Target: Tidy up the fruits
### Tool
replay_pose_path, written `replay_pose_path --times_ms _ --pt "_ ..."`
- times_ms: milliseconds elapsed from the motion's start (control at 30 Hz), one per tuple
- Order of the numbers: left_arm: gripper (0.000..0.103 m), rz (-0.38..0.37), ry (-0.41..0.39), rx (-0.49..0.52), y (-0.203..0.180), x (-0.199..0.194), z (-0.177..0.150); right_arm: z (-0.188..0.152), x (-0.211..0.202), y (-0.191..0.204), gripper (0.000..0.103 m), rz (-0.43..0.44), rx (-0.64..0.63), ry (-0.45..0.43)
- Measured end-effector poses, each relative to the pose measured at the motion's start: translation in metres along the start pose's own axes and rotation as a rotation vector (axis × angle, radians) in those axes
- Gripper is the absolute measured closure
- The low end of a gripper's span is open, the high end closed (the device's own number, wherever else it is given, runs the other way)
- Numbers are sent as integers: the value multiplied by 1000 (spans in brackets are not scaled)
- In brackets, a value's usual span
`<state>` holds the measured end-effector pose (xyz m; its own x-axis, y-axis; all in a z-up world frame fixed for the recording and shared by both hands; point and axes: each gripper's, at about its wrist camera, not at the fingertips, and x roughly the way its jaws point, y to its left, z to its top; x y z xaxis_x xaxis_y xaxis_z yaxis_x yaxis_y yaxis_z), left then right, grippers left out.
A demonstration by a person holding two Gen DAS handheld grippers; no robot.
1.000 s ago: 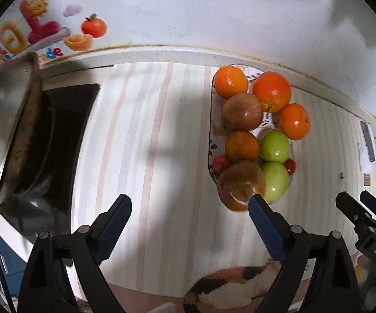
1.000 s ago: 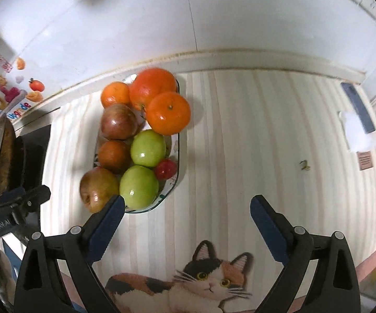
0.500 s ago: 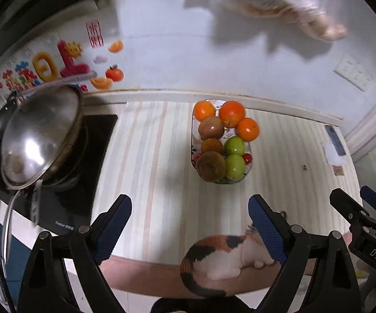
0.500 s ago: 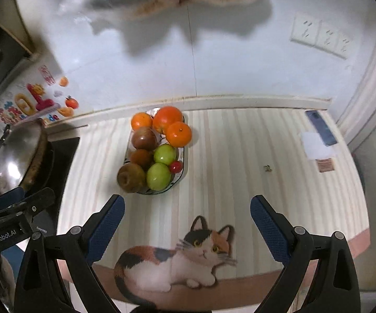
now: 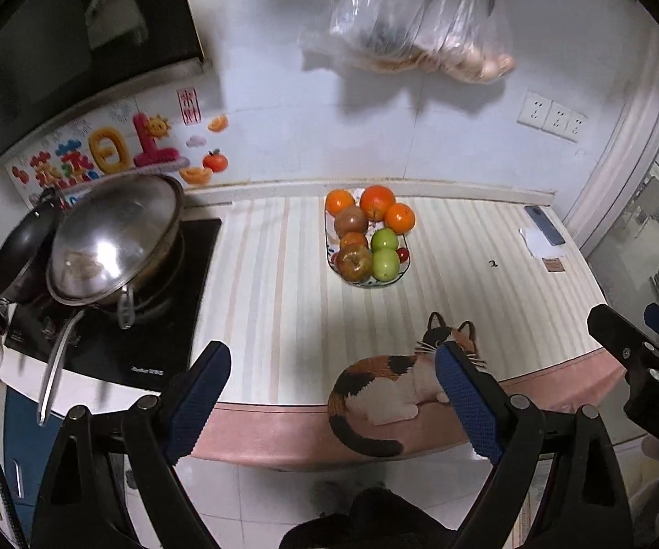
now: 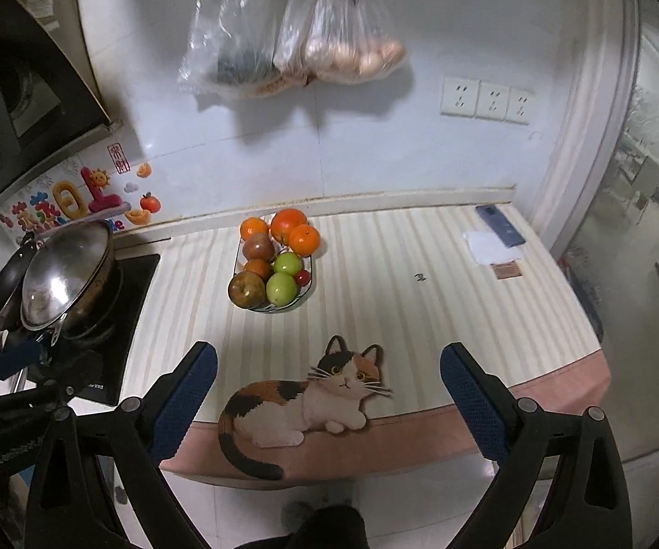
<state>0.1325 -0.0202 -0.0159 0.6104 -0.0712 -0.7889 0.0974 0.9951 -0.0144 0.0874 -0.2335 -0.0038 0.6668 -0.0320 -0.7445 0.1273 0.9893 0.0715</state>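
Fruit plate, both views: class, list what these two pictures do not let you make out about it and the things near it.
- Plate pattern: both views, covered by fruit.
- Small red fruit: too small to name.
- Hanging bags: contents blurred behind plastic in both views.
- Pan contents: lid on top.
- Right claw: in the left view, cut off by the right edge.

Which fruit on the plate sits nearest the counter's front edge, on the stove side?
Find the striped counter, then the oval fruit plate near the back wall. At its front end toward the stove lies a brownish-red apple, duller than the green apple beside it.
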Motion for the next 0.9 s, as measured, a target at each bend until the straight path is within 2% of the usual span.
replay_pose_path --times_ms 300,733,767,833,900 --pt "11 5 -49 -25 -6 -32 -13 -12 -33 1 3 39 -17 -35" --pt "11 23 -57 -46 -13 -33 -17 -12 -30 -14 3 83 -15 -7" --pt "11 25 -55 -44 -13 -31 -16 -10 -27 -14 3 86 -15 -6" --pt "3 34 -52 -39 -13 -25 -10 -4 -20 -12 3 85 -25 -7" --pt "2 51 -56 -42 -13 -20 -4 4 -14 -10 3 87 -32 -13"
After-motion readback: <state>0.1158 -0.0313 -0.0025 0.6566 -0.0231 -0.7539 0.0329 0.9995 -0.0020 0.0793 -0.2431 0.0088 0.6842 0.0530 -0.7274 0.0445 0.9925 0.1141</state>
